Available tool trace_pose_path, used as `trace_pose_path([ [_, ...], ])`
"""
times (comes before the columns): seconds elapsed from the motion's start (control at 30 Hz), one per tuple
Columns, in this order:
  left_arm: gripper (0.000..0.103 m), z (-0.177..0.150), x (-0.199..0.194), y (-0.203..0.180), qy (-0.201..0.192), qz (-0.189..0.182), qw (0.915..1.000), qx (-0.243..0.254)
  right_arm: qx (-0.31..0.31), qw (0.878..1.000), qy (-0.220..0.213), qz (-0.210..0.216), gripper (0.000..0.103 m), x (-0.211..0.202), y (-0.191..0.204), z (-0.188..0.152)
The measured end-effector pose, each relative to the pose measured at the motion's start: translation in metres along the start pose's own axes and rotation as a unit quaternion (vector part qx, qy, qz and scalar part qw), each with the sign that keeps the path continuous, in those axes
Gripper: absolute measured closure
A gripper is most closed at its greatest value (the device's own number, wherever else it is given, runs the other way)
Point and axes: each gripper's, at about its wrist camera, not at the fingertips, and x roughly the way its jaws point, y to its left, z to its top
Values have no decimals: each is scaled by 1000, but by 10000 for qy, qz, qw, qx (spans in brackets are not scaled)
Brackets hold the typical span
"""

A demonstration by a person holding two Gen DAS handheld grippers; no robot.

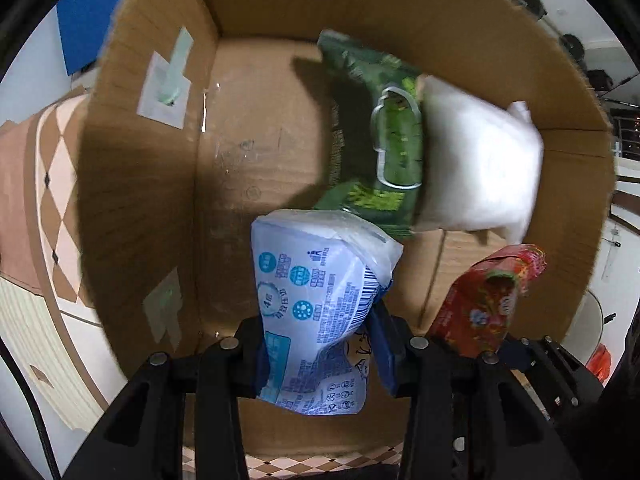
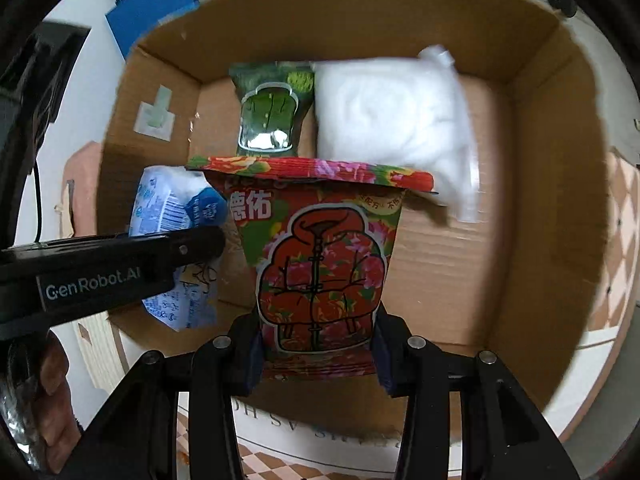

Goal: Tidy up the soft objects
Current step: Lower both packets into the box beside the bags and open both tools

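My left gripper point(image 1: 320, 352) is shut on a blue-and-white tissue pack point(image 1: 316, 304) and holds it over the open cardboard box point(image 1: 256, 128). My right gripper point(image 2: 318, 344) is shut on a red floral wipes pack point(image 2: 320, 264) over the same box point(image 2: 448, 264). A green wipes pack point(image 1: 372, 136) and a white soft bag point(image 1: 480, 160) lie on the box floor at the far right. In the right wrist view the green pack point(image 2: 272, 108) and the white bag point(image 2: 392, 120) lie at the far wall, and the left gripper with the tissue pack point(image 2: 172, 208) is at the left.
The box's walls and flaps point(image 1: 160, 80) rise all around. A tiled floor with a diamond pattern point(image 1: 52, 160) lies outside it. A blue board point(image 2: 156, 8) leans behind the box. The red pack also shows in the left wrist view point(image 1: 484, 300), at the right.
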Motion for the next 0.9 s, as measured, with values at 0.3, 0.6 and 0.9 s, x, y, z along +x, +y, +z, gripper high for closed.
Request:
trace_pose_path([
  [0.3, 57, 0, 16, 7, 216, -91, 9997, -43, 1, 9993, 369, 2, 56, 41, 2, 8],
  [0.6, 30, -17, 2, 4, 153, 111, 9998, 41, -268, 9988, 284, -307, 14, 31, 11, 0],
  [0.9, 6, -55, -54, -10, -795, 541, 9949, 292, -127, 9978, -301, -584, 0, -11, 10, -19],
])
